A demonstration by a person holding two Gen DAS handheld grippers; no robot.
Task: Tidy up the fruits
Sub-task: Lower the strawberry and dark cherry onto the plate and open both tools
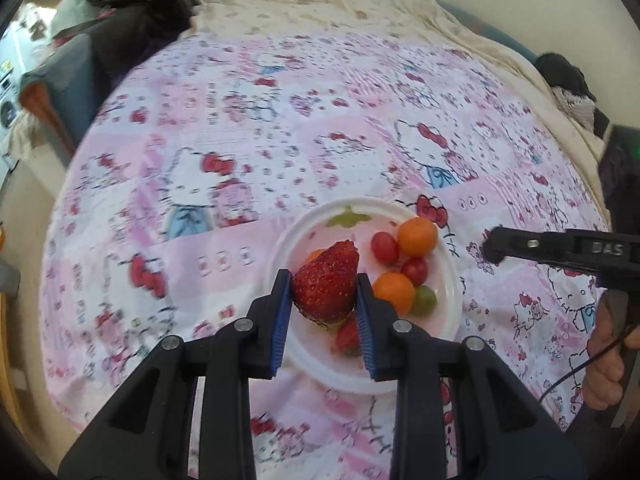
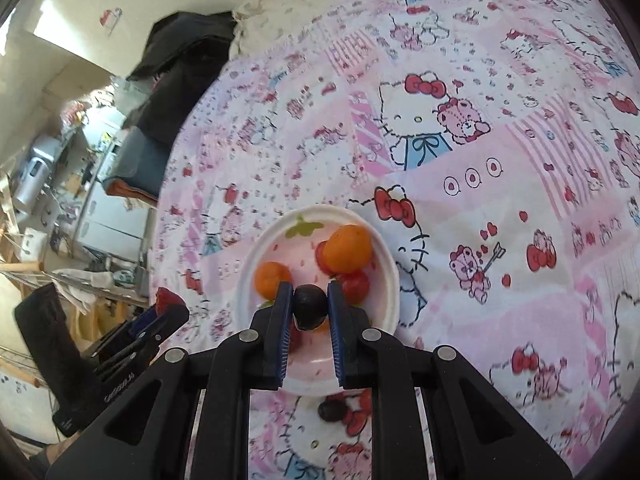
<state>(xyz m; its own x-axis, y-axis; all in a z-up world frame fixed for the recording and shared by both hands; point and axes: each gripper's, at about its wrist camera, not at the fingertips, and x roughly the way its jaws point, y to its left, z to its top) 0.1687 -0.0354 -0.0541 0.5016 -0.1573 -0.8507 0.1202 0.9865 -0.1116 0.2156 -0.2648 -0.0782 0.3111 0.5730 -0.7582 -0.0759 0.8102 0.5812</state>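
Note:
My left gripper [image 1: 324, 284] is shut on a large red strawberry [image 1: 326, 280] and holds it above a white plate [image 1: 304, 360]. The plate holds two small oranges [image 1: 417, 236], red cherry tomatoes [image 1: 384, 247], a green grape [image 1: 425, 300] and another strawberry [image 1: 347, 338]. My right gripper [image 2: 309, 300] is shut on a dark grape [image 2: 309, 306] above the same plate [image 2: 384, 304], which shows oranges [image 2: 347, 249] and a red tomato [image 2: 354, 286]. Another dark grape [image 2: 331, 410] lies on the cloth below the plate. The right gripper also shows in the left wrist view [image 1: 494, 246].
A pink Hello Kitty cloth [image 1: 280, 140] covers the round table. Dark clothing [image 1: 132, 20] is piled at the far left edge, and more dark fabric [image 1: 568, 84] at the far right. Cluttered shelves and appliances [image 2: 60, 184] stand beyond the table's left side.

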